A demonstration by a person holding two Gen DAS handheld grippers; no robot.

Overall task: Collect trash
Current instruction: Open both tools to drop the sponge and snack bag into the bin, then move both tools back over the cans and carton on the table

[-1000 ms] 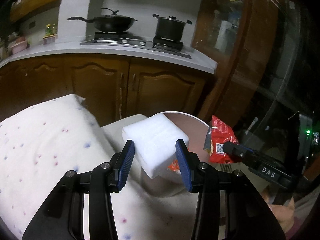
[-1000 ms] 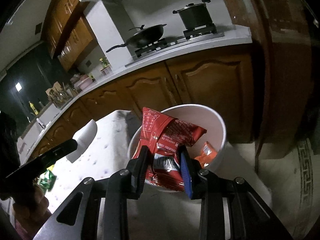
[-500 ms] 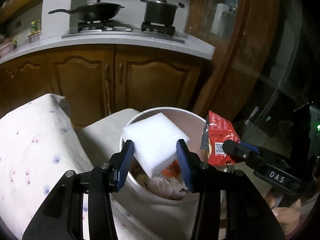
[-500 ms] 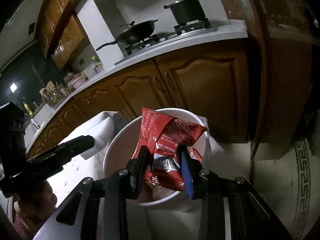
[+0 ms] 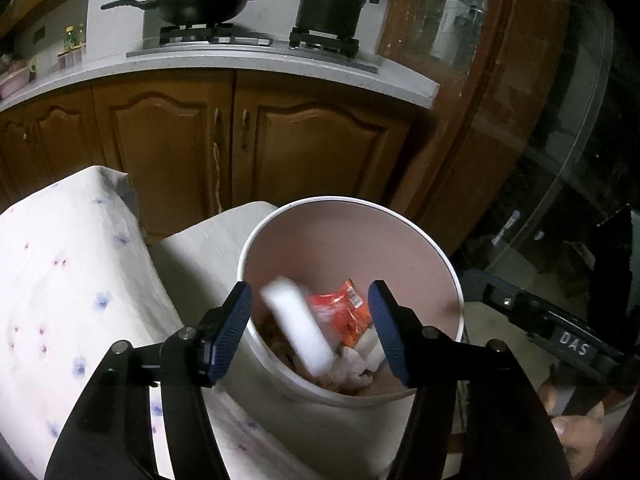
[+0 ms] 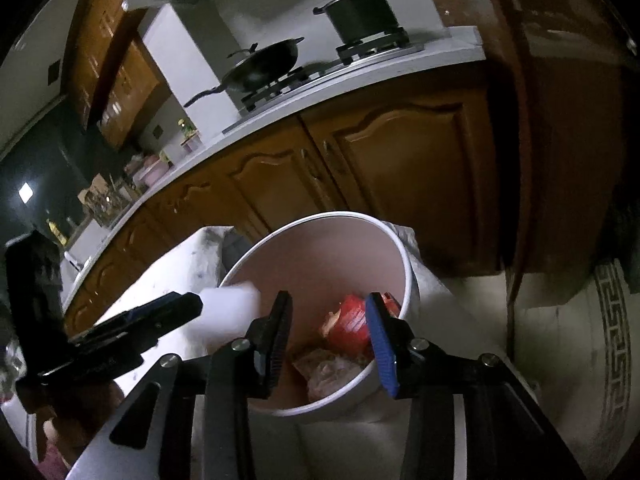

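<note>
A white round bin [image 5: 448, 264] stands below both grippers, with crumpled paper and an orange wrapper [image 5: 340, 312] inside. My left gripper [image 5: 310, 334] hangs over its near rim, jaws opening. A white foam block [image 5: 296, 324] shows blurred between them, free of the pads and dropping into the bin. My right gripper [image 6: 328, 336] is over the same bin [image 6: 320, 216], jaws opening too. The red snack packet [image 6: 352, 320] lies loose in the bin beyond them. The left gripper [image 6: 188, 306] and the block [image 6: 230, 308] show at the left of the right wrist view.
A white cloth with small flower dots [image 5: 68, 280] covers the surface left of the bin. Wooden cabinets [image 5: 312, 160] and a counter with a wok [image 5: 200, 4] and a pot [image 5: 328, 8] lie behind. A glass door [image 5: 560, 184] is at the right. A hand [image 5: 572, 420] holds the right gripper.
Both grippers came forward and down over the bin. Both jaws widened. The foam block left the left pads and the red packet left the right pads, falling into the bin.
</note>
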